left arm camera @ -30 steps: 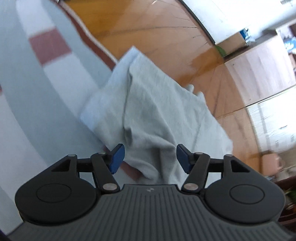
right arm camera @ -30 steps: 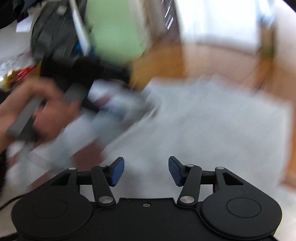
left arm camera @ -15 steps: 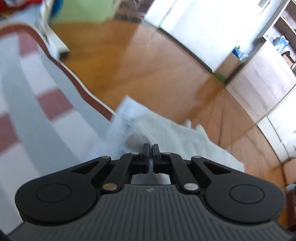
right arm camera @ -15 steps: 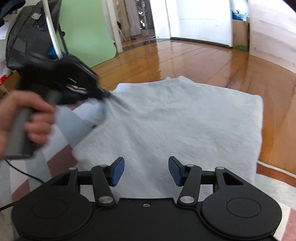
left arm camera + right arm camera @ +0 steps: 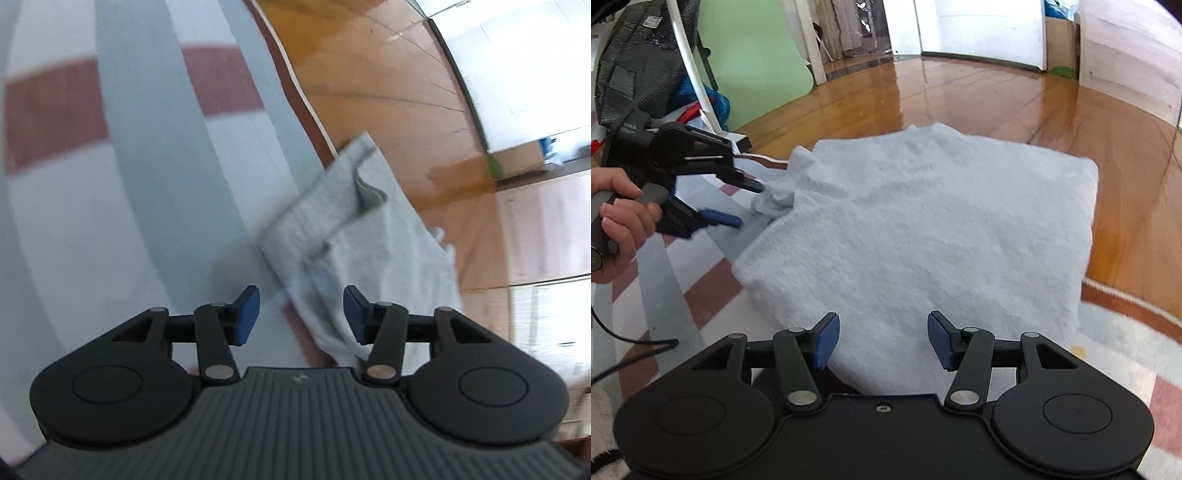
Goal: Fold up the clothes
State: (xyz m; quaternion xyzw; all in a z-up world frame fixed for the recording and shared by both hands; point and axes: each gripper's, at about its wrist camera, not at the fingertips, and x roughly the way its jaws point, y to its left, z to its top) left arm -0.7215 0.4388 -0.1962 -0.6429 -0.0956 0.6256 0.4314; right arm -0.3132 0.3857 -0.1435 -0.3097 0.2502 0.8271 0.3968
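Grey garment (image 5: 923, 229) — folded, on striped rug (image 5: 665, 295).

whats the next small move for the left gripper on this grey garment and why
Probably ease the left gripper forward and close on the bunched corner of the grey garment. Its jaws have just been opening and stand apart, and that corner lies rumpled just off the fingertips, not gripped. The right gripper hangs open over the near edge.
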